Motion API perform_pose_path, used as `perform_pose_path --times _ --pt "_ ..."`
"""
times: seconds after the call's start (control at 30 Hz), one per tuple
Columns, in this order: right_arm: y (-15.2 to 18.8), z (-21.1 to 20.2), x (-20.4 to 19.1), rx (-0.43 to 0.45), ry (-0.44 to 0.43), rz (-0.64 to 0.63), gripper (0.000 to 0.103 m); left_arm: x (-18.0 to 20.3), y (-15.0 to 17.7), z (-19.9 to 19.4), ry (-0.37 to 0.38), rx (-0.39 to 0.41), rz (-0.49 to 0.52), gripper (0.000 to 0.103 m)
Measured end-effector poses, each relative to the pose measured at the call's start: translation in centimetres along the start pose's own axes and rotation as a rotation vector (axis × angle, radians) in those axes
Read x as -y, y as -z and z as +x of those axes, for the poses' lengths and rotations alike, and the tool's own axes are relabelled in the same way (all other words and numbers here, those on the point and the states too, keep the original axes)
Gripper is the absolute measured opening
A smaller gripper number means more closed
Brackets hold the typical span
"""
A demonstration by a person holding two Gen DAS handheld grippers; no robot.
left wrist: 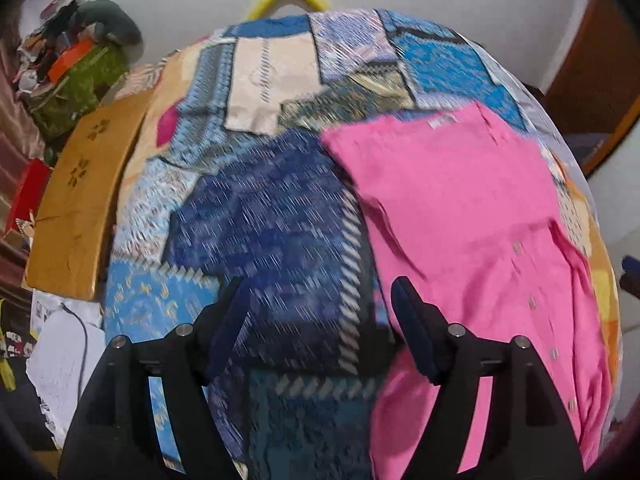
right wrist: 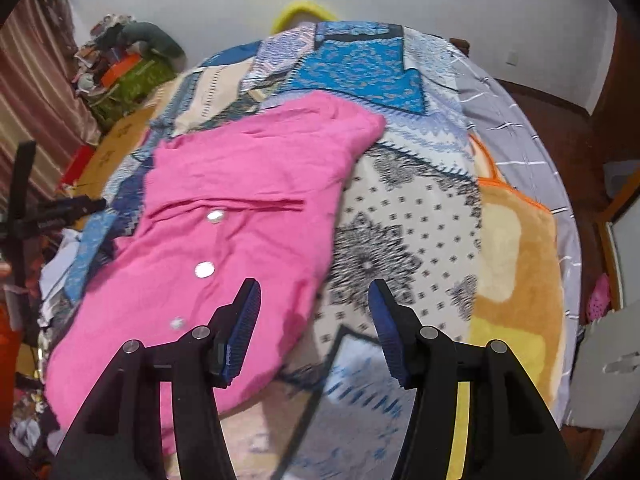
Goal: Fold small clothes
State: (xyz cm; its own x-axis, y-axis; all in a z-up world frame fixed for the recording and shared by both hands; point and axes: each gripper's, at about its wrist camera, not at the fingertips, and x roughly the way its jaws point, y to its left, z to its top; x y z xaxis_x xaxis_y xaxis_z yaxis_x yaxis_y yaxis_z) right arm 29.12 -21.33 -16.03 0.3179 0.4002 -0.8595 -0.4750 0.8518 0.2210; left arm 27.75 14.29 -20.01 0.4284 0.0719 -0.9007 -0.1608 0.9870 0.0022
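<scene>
On the patchwork bedspread (right wrist: 400,216), printed in blue, white and black panels, lies a single bright pink button-front garment (right wrist: 240,208) of soft cotton-like cloth. It is spread over the middle of the bed, its collar end toward the far side and its hem toward the near edge, with one sleeve or side panel doubled over the body; it looks partly folded, which would explain why it lies flat and squared, not bunched. In the right wrist view three pale round buttons show down its front; in the left wrist view a longer row appears, too blurred to count.

There are two tongs. The left gripper (left wrist: 316,304) hovers over the dark blue patch just left of the garment, its jaws standing wide apart with nothing between them. The right gripper (right wrist: 314,300) hangs over the garment's right edge where pink meets the black-and-white panel; its jaws are parted about halfway and also hold nothing, the cloth lying below them untouched. Both point steeply down, a fair stance for picking up an edge for the next fold.

At the far left stands one heap of clutter (left wrist: 76,52) on a green box, beside a flat brown cardboard sheet (left wrist: 76,208). One yellow hoop (right wrist: 302,12) shows beyond the bed's far end.
</scene>
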Motion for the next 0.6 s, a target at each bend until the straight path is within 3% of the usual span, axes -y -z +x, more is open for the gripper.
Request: perform_pose_path --times 0.33,0.43,0.5,0.57,0.6 --pt "3.5 3.6 -2.6 -0.103 -0.141 0.066 0.052 2.6 6.2 1.1 0.06 -0.107 0.066 0.072" --pt "4.6 4.5 -3.1 -0.11 -0.144 0.059 0.052 2.2 7.2 0.9 0.081 -0.092 0.036 0.073" --pt "4.9 4.3 -3.1 -0.089 -0.14 0.048 0.044 2.0 7.5 0.6 0.112 -0.092 0.023 0.073" --pt "5.1 4.2 -3.0 -0.086 -0.156 0.049 0.022 2.0 7.8 0.4 0.153 -0.092 0.02 0.072" --pt "5.0 4.1 -3.0 -0.086 -0.161 0.051 0.019 2.1 7.9 0.3 0.173 -0.094 0.021 0.068"
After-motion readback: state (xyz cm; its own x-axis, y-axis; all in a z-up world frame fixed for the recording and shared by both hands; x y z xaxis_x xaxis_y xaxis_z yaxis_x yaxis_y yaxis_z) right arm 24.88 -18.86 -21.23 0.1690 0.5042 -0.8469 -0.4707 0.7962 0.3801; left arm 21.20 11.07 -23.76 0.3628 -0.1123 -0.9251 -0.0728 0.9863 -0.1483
